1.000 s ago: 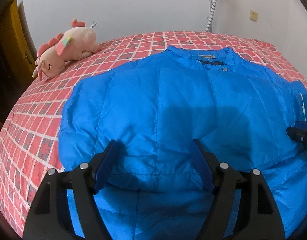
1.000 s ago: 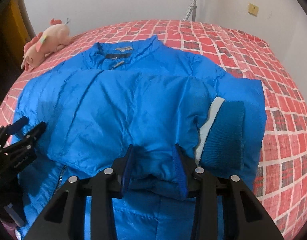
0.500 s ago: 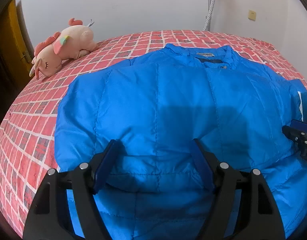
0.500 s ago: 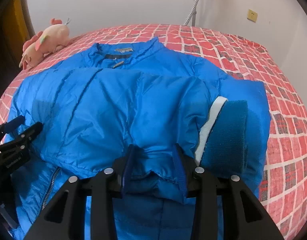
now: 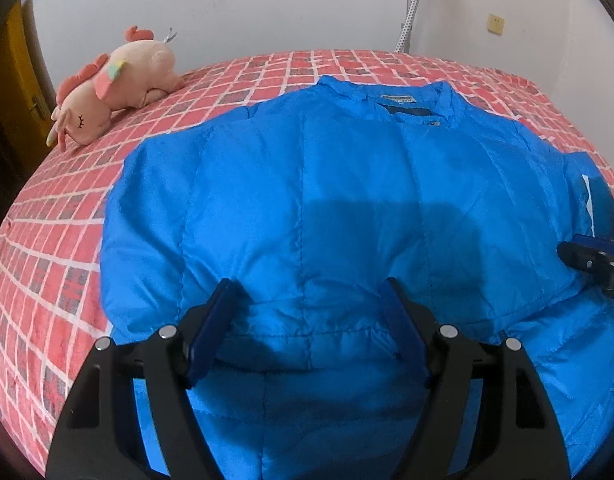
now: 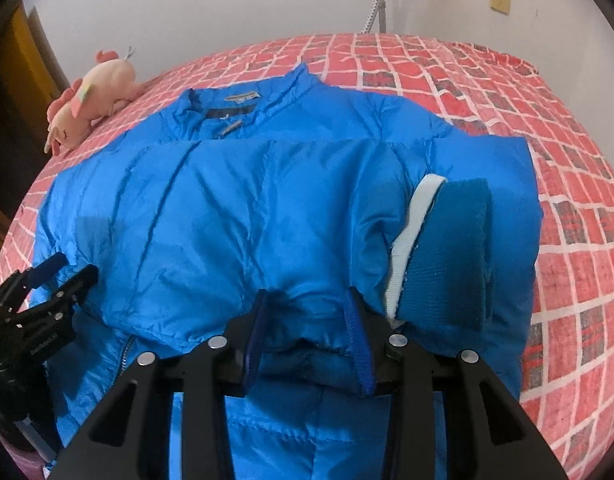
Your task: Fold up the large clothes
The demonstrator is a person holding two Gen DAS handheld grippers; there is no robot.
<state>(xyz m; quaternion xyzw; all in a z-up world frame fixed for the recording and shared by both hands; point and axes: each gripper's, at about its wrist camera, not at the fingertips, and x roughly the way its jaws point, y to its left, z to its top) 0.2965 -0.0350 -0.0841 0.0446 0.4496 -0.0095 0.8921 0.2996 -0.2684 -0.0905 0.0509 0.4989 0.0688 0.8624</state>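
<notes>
A blue puffer jacket (image 5: 327,208) is lying spread across a red brick-patterned bedspread (image 5: 59,248), collar toward the far wall, as two handheld grippers are working along the near edge of a folded-over layer. The left gripper (image 5: 307,308) is standing with jaws wide apart, straddling that edge without pinching it. The right gripper (image 6: 307,312) is sitting with a bunch of the padded fabric between its jaws, apparently gripping it (the bulging cloth hides the contact, so the hold is hard to confirm). A ribbed knit cuff (image 6: 447,252) is resting just right of it, atop the folded sleeve. A pink plush toy (image 5: 111,88) is lying at the far left.

To do this step well, both grippers should be pinching the same folded edge, well apart from each other, before carrying it level toward the collar; puffy nylon slips, so bites should be deep.

Against the frame a second earlier, the jacket is lying slightly farther up the bed and flatter, the left jaws are remaining open, and the right jaws are keeping their same narrow spacing on the cloth.
</notes>
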